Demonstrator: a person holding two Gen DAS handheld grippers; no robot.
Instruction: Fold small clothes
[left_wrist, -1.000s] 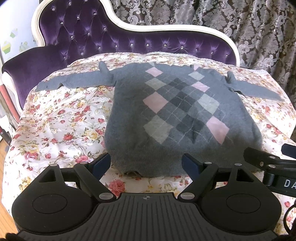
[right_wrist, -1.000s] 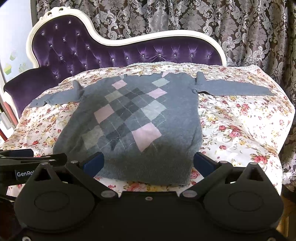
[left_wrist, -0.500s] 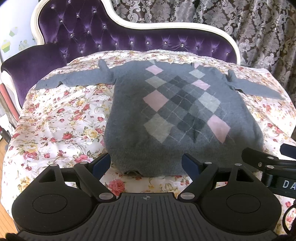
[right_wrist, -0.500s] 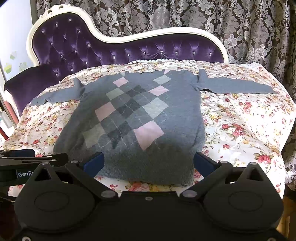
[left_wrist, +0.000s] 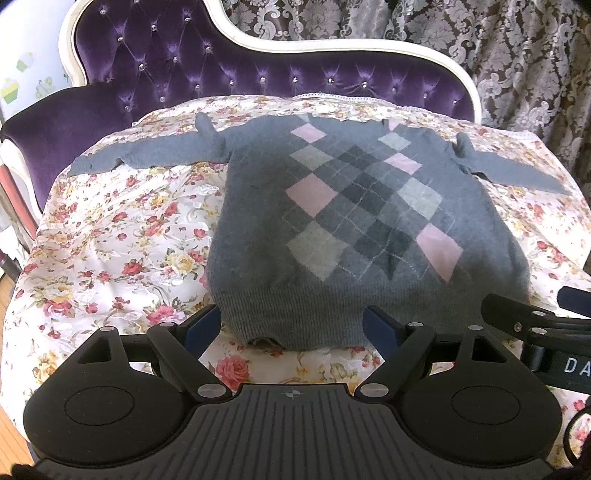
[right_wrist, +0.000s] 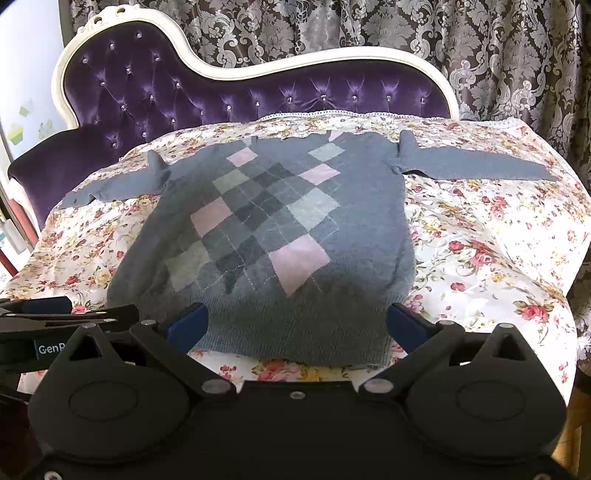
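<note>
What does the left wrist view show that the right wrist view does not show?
Only the left wrist view shows the open left claw head-on, with the right claw's arm entering at its right edge. Only the right wrist view shows the open right claw head-on, and the white scroll top of the sofa frame. Both share the grey argyle sweater spread flat, sleeves out, on the floral cover, the purple tufted sofa back and the patterned curtain.

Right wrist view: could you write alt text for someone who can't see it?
A grey argyle sweater lies flat, sleeves spread, on a floral cover over a purple tufted sofa. The right gripper hovers open at the sweater's hem, holding nothing; the left gripper shows at the left edge.
</note>
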